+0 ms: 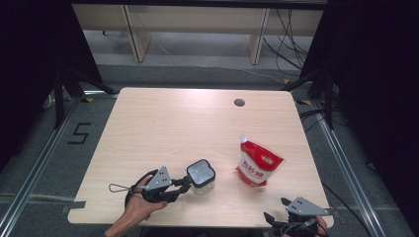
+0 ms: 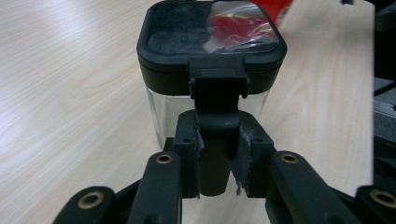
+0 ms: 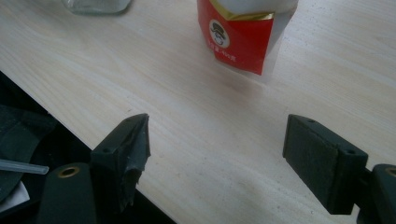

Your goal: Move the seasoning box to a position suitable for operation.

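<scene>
Table [image 1: 163, 123]: light wood, rounded corners, round hole [image 1: 239, 102] near far edge.
Jar [image 1: 201, 176]: clear, black lid, upright, near front edge.
Pouch [image 1: 258, 164]: red-white, apparently lying flat, right of jar, apart.

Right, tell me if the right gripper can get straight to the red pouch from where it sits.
Probably yes. The right gripper is open at the table's near edge, and bare wood lies between it and the red pouch. The jar stands off to the side.
</scene>
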Demonstrator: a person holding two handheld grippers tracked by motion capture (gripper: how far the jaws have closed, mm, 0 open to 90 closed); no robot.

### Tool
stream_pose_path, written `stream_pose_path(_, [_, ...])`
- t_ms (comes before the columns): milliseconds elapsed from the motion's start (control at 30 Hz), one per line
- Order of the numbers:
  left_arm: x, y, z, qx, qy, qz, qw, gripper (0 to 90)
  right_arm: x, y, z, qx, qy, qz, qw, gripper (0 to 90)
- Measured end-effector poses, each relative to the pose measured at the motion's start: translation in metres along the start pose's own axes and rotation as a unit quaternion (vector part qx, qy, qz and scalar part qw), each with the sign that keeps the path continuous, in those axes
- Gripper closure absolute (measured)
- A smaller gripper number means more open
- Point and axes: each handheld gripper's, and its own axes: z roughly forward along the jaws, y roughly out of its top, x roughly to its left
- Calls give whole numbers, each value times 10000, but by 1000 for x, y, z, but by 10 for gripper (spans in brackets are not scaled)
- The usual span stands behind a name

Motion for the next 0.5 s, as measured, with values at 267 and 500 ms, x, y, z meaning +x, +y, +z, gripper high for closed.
stream_pose_path(267, [-19, 2, 9, -41, -425, 225, 9988, 722, 0, 1, -1, -21, -60, -63, 10000, 243])
stream_pose_path(500, [-23, 3, 10, -71, -572, 325, 9978, 722, 1, 1, -1, -42, -49, -107, 9999, 245])
